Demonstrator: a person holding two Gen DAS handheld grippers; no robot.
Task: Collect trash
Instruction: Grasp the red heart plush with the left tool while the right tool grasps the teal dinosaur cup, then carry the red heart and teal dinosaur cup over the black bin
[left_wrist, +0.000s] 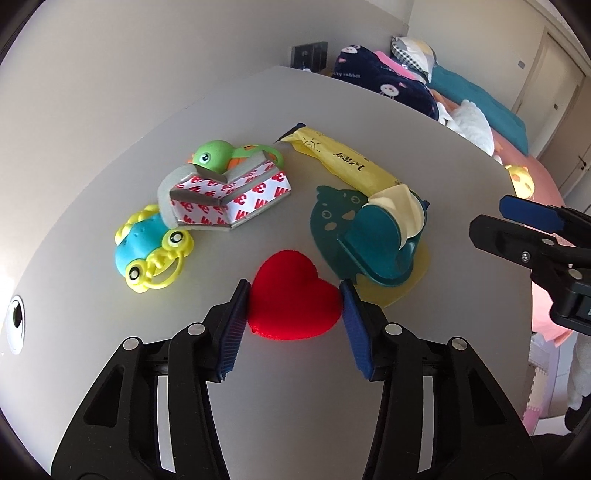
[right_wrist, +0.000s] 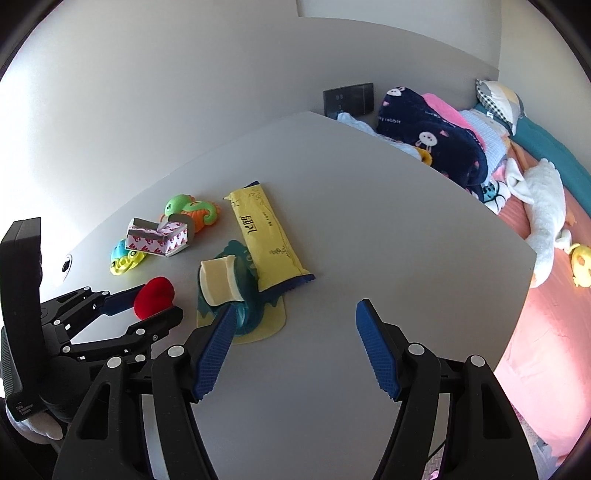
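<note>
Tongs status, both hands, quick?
Left tongs: closed on the red heart, pads touching both sides.
Right tongs: open, nothing between them.

We saw both fisheye pictures bright and sharp at the centre, with straight edges bowed and black vignette in the corners. Daylight came from the left, where the smooth pale grey tabletop (left_wrist: 369, 122) burned out to white glare at its rim. Soft shadows fell to the right of the fuzzy red heart-shaped cushion (left_wrist: 293, 299). The pink bedspread (right_wrist: 546, 332) glowed overexposed, and far bedding looked slightly soft.
</note>
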